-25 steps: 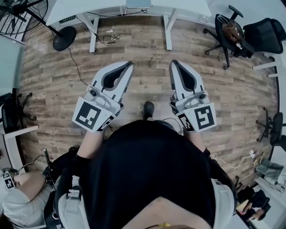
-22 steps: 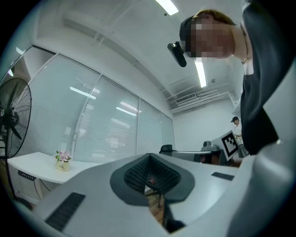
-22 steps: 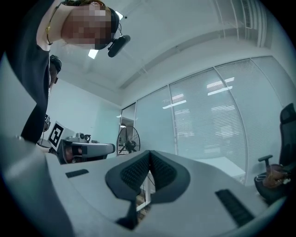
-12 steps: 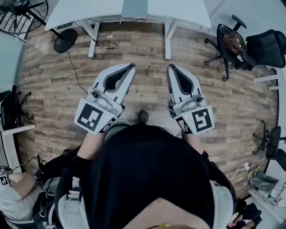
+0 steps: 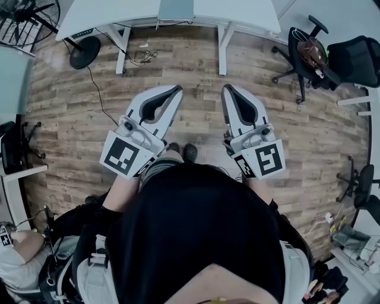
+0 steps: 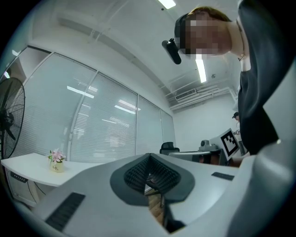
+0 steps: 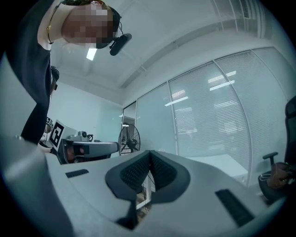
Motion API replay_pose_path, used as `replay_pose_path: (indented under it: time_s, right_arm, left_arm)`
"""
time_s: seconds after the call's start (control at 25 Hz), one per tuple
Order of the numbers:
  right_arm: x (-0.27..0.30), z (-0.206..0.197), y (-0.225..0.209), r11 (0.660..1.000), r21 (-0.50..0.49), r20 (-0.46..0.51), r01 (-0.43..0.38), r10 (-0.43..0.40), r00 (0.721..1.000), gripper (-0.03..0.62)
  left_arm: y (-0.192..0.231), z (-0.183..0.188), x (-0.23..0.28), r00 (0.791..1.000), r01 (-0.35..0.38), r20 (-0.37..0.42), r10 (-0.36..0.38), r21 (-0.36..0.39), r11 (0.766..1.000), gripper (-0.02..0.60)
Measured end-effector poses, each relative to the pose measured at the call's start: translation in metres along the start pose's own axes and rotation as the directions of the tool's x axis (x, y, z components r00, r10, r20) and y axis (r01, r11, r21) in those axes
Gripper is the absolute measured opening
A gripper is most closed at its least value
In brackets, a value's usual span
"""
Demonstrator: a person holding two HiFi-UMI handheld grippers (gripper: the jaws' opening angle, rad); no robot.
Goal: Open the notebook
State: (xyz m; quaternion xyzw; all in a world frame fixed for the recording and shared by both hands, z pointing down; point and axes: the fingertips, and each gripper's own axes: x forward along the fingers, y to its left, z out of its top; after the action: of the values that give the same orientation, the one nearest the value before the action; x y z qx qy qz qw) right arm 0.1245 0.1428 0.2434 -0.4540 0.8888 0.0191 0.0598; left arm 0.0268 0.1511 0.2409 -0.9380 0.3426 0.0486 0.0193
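Head view: I hold my left gripper point(image 5: 174, 90) and my right gripper point(image 5: 226, 89) side by side out in front of my chest, over the wooden floor point(image 5: 59, 119), with my shoes point(image 5: 189, 152) just below them. Both point ahead towards the white tabletop point(image 5: 119, 13) at the far edge of the room. No notebook shows here, neither on the bare part of that tabletop nor on the floor, so I judge the task has not begun and I carry the grippers idle in a ready position. My forearms run forward from my body, the marker cubes sit nearest me, and the two grippers tilt slightly inward so their tips lean toward each other without touching.

Left gripper view: my left gripper's jaws are pressed together at the tip point(image 6: 149, 156), the ribbed pads point(image 6: 136, 175) meet, and nothing sits between them. It looks roughly level across the room, which suits carrying rather than reaching down. Past it I see the tabletop point(image 6: 27, 167) with a small flower pot point(image 6: 57, 160), window blinds behind, and my right gripper off to the side. No notebook appears.

Right gripper view: my right gripper's jaws are likewise closed on nothing point(image 7: 149, 153), the pads point(image 7: 134, 173) touching. It too points about level, with a standing fan point(image 7: 131, 139) and the left gripper beyond it. The notebook is absent here as well.
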Motion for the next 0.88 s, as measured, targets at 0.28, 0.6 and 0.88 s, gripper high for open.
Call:
replay_pose_path:
  time_s: [0.28, 0.6, 0.88]
  right_arm:
    - [0.005, 0.0, -0.004, 1.0, 0.002, 0.007, 0.001, -0.001, 1.0, 0.005]
    - [0.011, 0.004, -0.003, 1.0, -0.017, 0.009, -0.027, 0.027, 1.0, 0.005]
    - [0.012, 0.006, -0.011, 0.999, -0.029, 0.013, -0.031, 0.031, 0.999, 0.005]
  left_arm:
    - [0.003, 0.004, 0.002, 1.0, -0.002, 0.011, 0.002, 0.008, 1.0, 0.014]
    - [0.006, 0.001, 0.005, 1.0, -0.006, 0.002, 0.006, 0.013, 1.0, 0.014]
    - [0.007, 0.004, 0.012, 1.0, -0.012, 0.015, 0.011, 0.021, 1.0, 0.014]
